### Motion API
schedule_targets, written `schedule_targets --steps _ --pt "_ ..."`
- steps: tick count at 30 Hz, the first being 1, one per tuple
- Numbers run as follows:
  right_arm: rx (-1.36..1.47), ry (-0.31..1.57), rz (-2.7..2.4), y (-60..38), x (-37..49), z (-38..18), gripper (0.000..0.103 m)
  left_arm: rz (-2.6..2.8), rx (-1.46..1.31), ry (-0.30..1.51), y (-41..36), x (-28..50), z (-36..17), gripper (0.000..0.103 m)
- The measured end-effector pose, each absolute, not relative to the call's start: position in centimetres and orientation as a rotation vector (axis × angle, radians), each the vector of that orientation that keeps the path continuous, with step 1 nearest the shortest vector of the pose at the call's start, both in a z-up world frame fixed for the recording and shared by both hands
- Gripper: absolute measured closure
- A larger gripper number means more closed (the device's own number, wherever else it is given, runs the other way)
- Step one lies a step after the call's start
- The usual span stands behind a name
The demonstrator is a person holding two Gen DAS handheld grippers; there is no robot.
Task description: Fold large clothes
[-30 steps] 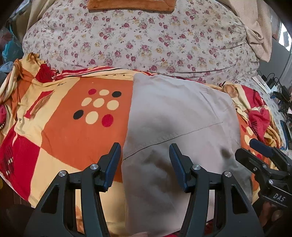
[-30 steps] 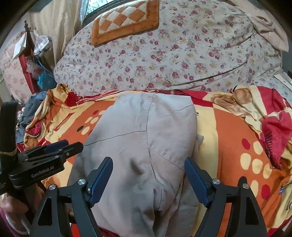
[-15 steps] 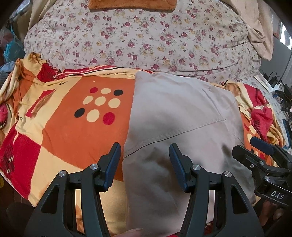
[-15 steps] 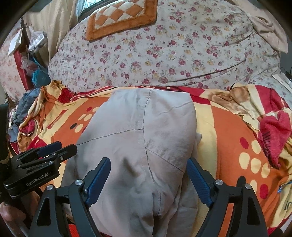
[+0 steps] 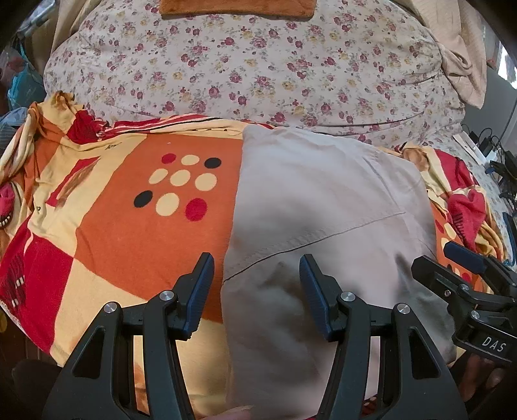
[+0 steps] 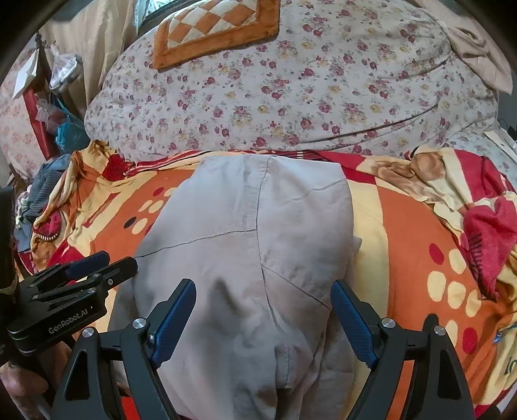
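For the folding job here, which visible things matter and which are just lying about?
Part of the job:
- beige garment
- left tool, open
- right tool, open

Just lying about:
- patterned orange blanket underneath
- floral quilt
- checkered cushion
- cables

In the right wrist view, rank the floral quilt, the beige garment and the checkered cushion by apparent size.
1. floral quilt
2. beige garment, though nearness to the camera inflates it
3. checkered cushion, partly cut off at the top
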State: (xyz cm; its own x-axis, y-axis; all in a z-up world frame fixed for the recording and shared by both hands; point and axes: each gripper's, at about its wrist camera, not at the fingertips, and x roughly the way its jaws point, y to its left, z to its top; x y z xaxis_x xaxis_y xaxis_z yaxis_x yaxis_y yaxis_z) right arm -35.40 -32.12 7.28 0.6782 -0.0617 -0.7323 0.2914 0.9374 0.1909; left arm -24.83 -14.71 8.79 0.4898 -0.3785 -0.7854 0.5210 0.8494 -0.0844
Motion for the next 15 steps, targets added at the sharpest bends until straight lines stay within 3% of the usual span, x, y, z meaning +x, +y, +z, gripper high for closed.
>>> schedule_targets --steps 15 --pt "0.323 0.800 -0.202 -32.15 -35.41 7.46 0.020 -0.549 0.131 0.891 -13.74 -24.03 9.00 0.048"
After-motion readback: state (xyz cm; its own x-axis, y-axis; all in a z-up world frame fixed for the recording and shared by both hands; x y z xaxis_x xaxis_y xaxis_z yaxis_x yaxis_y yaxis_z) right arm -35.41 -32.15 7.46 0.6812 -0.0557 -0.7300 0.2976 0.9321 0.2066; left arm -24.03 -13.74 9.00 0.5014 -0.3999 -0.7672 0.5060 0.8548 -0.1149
